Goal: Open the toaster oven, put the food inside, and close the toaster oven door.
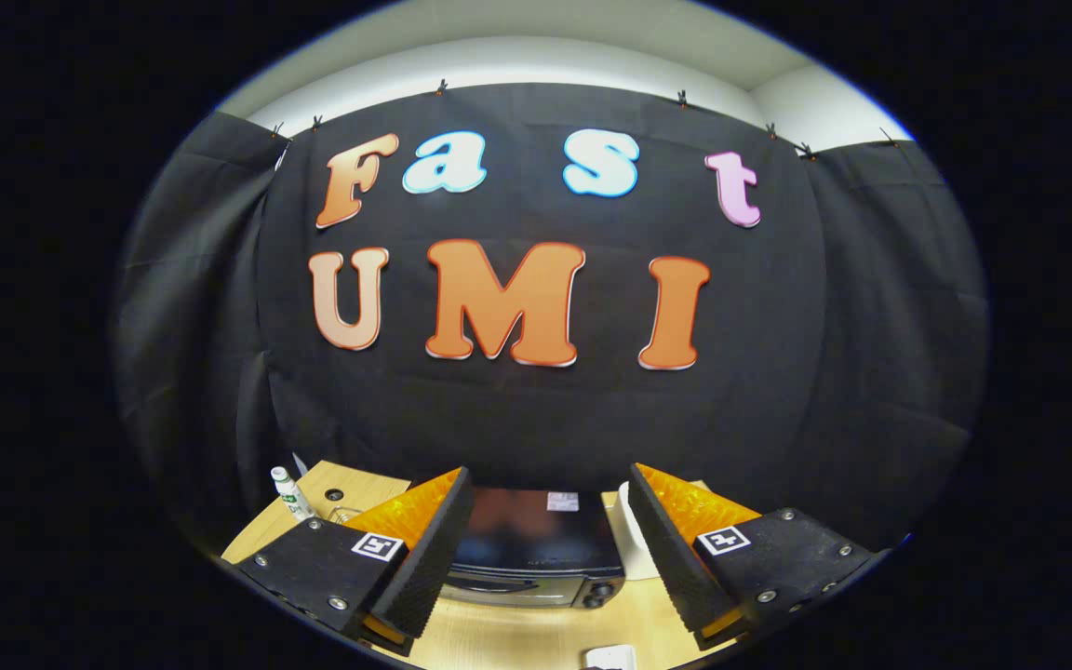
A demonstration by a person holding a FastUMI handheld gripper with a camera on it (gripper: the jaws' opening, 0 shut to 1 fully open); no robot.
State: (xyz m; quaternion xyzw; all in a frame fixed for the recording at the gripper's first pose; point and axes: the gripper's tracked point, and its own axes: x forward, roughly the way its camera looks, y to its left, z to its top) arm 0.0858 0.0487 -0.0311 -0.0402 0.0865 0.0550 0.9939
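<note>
Your gripper (550, 540) hangs high with fingers spread on nothing, the toaster oven (536, 549) below between them, its door apparently shut — food loaded or not, I can't tell.

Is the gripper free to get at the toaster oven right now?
Probably yes: the gripper is open, and the toaster oven sits on the table just ahead between its fingers, nothing between them.

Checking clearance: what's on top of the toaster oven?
A small pale label sits on the toaster oven top, seen between the open tool fingers. The top's outer edges are hidden behind the fingers.
</note>
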